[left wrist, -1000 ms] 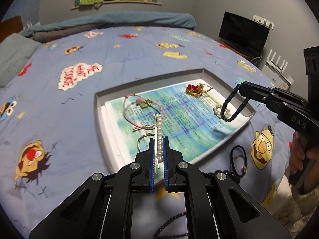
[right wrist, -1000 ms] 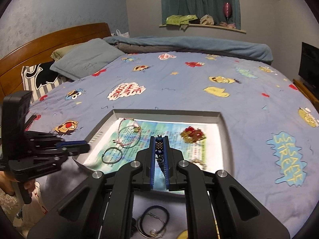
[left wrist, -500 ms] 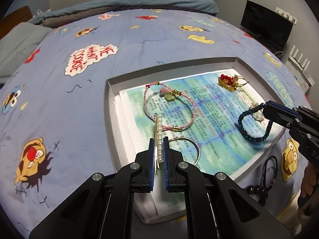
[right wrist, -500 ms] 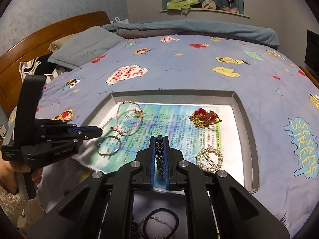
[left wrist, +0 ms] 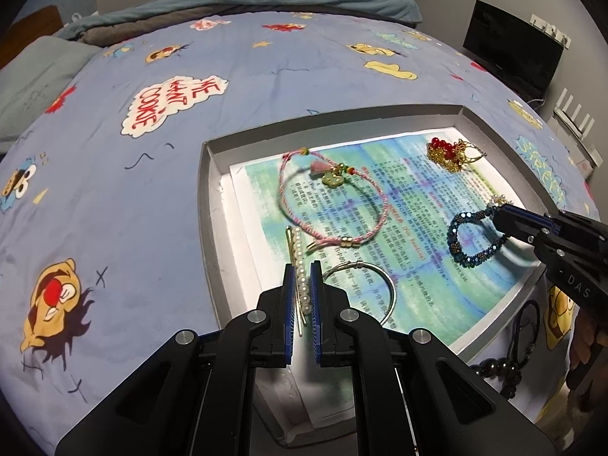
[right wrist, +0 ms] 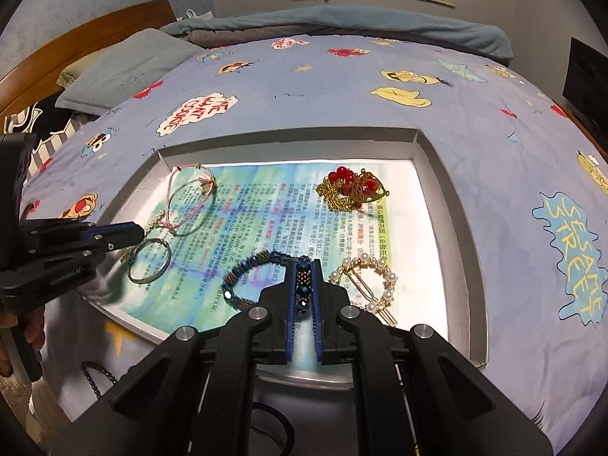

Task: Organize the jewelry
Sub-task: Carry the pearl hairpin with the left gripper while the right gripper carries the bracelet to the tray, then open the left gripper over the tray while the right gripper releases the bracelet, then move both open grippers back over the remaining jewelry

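Observation:
A grey tray (left wrist: 205, 205) lined with printed paper lies on the bed. My left gripper (left wrist: 303, 269) is shut on a pearl hair clip (left wrist: 298, 254), held low over the tray's near left part. My right gripper (right wrist: 304, 266) is shut on a dark blue beaded bracelet (right wrist: 243, 269), which rests on the paper; it also shows in the left wrist view (left wrist: 469, 239). In the tray lie a pink cord bracelet (left wrist: 330, 205), a silver bangle (left wrist: 376, 281), a red and gold ornament (right wrist: 351, 188) and a round pearl clip (right wrist: 370, 285).
The bed has a blue cartoon-print cover (left wrist: 152, 133). Dark bead strings and black hair ties (left wrist: 528, 323) lie on the cover by the tray's near edge. A pillow (right wrist: 125, 68) and wooden headboard (right wrist: 76, 38) are at the far left, a TV (left wrist: 513, 53) at the right.
Both grippers have moved forward and down over the tray. The blue bracelet has come down from the air onto the paper. The pearl clip is lower, near the silver bangle.

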Motion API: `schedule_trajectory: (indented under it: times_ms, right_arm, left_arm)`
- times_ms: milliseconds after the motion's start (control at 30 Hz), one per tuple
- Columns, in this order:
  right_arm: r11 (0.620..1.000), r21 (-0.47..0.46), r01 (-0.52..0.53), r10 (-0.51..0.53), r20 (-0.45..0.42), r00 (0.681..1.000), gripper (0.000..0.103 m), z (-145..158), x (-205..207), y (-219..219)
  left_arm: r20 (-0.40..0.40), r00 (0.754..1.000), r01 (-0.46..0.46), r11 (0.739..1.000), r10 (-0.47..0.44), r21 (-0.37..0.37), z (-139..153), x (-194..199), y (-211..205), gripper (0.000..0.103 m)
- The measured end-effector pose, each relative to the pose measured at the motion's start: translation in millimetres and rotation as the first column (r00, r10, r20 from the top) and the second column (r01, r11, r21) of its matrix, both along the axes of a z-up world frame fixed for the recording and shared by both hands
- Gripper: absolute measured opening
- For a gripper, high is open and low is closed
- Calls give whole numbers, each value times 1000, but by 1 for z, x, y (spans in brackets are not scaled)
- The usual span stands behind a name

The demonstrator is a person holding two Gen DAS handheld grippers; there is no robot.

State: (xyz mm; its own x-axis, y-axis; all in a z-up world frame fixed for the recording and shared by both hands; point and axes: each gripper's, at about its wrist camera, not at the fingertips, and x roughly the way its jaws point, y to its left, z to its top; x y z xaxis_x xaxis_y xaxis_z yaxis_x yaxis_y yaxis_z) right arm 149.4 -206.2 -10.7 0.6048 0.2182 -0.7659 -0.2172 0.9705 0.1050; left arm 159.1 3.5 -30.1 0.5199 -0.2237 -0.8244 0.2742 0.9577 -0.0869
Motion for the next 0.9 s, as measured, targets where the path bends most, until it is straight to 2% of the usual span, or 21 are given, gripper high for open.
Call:
schedule_trajectory:
  times_ms: [167, 267, 333, 367, 400, 467, 567, 667, 733, 800, 900]
  right_arm:
    - [1000, 3, 7, -7, 5, 1000, 7, 0, -4, -3]
    - [1000, 2, 8, -8, 2, 1000, 9, 1, -4, -4]
    - [1000, 1, 14, -14, 15, 1000, 16, 5, -7, -6]
    - [1000, 5, 19, -19, 21, 1000, 26, 7, -8, -7]
    - [1000, 12, 24, -24, 27, 999, 32, 9, -9, -9]
    - [999, 26, 34, -35, 39, 999, 32, 13, -11, -13]
    - [998, 33, 45, -47, 53, 998, 38, 18, -13, -17]
    - [998, 34, 51, -54, 68, 996, 42, 24, -17, -20]
    - [998, 38, 54, -57, 78, 995, 47, 28, -20, -22]
    - [997, 45, 57, -61, 88, 994, 57, 31, -23, -24]
    - [997, 44, 61, -65, 100, 993, 59, 35, -26, -26]
  left_arm:
    - [-1, 1000, -2, 1000, 2, -1, 0, -1, -1, 9]
    - [5, 1000, -5, 1000, 5, -14, 0, -3, 0, 14]
    - [14, 1000, -4, 1000, 4, -23, 2, -5, -1, 19]
    - [21, 1000, -5, 1000, 5, -26, 4, -6, -1, 22]
    - [28, 1000, -3, 999, 4, -32, 5, -7, -1, 22]
    - [41, 999, 5, 999, -3, -44, 10, -10, -2, 23]
    - [76, 997, 5, 999, -1, -49, 18, -15, -3, 31]
    - [101, 995, 2, 998, 3, -57, 26, -19, -2, 34]
    - [120, 993, -2, 998, 9, -58, 31, -23, -1, 41]
    - [134, 991, -3, 998, 10, -57, 34, -26, 1, 53]
    - [146, 989, -6, 999, 13, -50, 37, -30, 2, 53]
